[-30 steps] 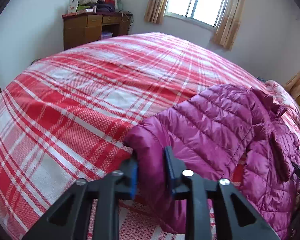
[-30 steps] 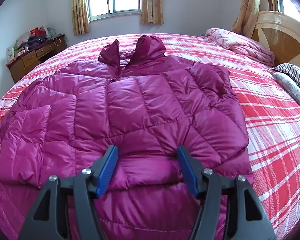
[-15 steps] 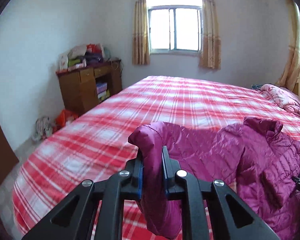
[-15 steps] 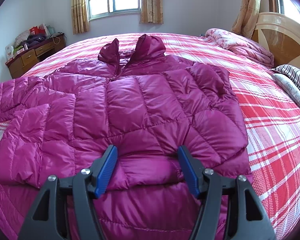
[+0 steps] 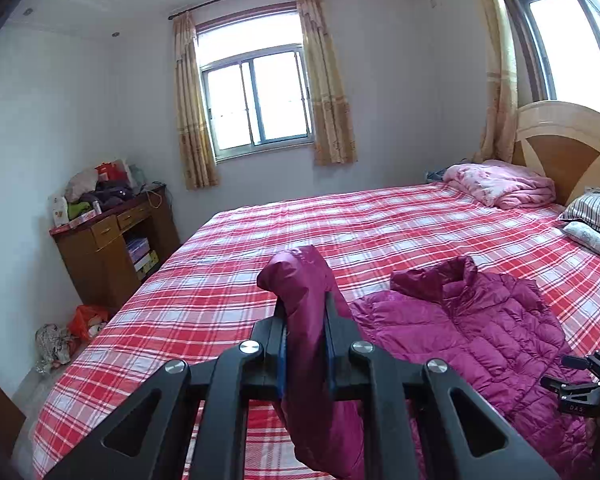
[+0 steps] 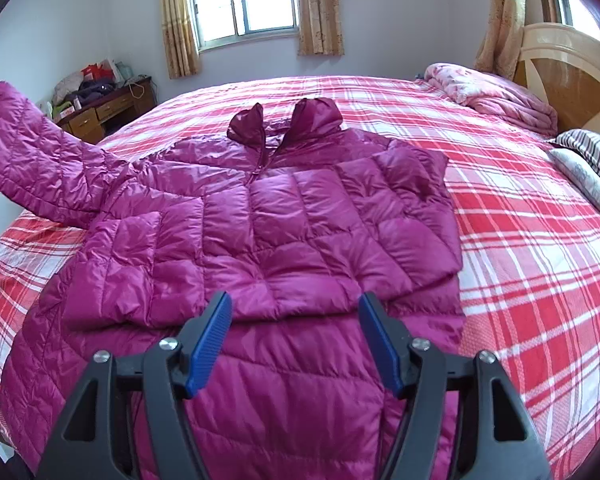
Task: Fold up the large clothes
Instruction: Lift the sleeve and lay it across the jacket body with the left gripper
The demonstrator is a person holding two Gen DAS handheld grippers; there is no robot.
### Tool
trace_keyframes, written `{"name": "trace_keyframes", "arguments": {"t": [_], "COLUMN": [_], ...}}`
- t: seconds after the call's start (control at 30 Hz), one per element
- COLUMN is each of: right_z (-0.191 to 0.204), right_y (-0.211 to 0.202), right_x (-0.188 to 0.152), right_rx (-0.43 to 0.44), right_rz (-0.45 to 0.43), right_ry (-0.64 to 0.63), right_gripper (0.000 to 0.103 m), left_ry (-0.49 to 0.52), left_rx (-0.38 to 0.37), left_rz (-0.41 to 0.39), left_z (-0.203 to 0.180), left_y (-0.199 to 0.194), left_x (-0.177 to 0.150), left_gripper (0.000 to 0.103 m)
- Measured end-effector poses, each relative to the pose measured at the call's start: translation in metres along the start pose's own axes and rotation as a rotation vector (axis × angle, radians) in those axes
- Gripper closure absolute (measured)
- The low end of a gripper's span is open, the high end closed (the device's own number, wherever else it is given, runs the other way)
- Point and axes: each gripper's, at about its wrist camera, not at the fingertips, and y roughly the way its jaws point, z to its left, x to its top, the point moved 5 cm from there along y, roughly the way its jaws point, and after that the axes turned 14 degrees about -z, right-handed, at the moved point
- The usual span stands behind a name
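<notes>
A magenta quilted down jacket [image 6: 300,216] lies face up on the red plaid bed [image 6: 520,240], hood toward the window; its right sleeve is folded over the chest. My left gripper [image 5: 304,312] is shut on the jacket's left sleeve cuff [image 5: 300,276] and holds it up above the bed; the raised sleeve [image 6: 32,160] shows at the left of the right wrist view. The jacket body [image 5: 480,332] lies to the right in the left wrist view. My right gripper [image 6: 296,312] is open and empty, hovering over the jacket's lower hem.
A wooden desk [image 5: 112,248] piled with clutter stands by the wall left of the bed. A pink folded quilt [image 5: 500,184] and striped pillows [image 5: 596,212] lie by the headboard [image 5: 568,148]. Bags [image 5: 72,332] sit on the floor.
My left gripper closed on the sleeve cuff and lifted it up off the bed, swinging it rightward. The right gripper stayed open over the hem.
</notes>
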Motion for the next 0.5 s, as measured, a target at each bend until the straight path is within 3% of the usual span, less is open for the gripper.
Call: {"name": "trace_keyframes", "arguments": {"t": [0.23,0.5], "right_z": [-0.001,-0.009], "right_y": [-0.011,-0.003], "right_x": [-0.006,-0.02], "right_rx": [-0.028,-0.011], "right_rz": [-0.046,-0.011], "right_ry": [-0.015,0.035], "right_gripper": [0.035,0.035], "left_ry": [0.098,0.189], "left_rx": [-0.126,-0.269], "left_rz": [-0.011,0.054], "left_z": [-0.073,-0.156], "left_y": [0.002,0.014], "left_x": [0.016,-0.011], "left_gripper": [0.089,0.089]}}
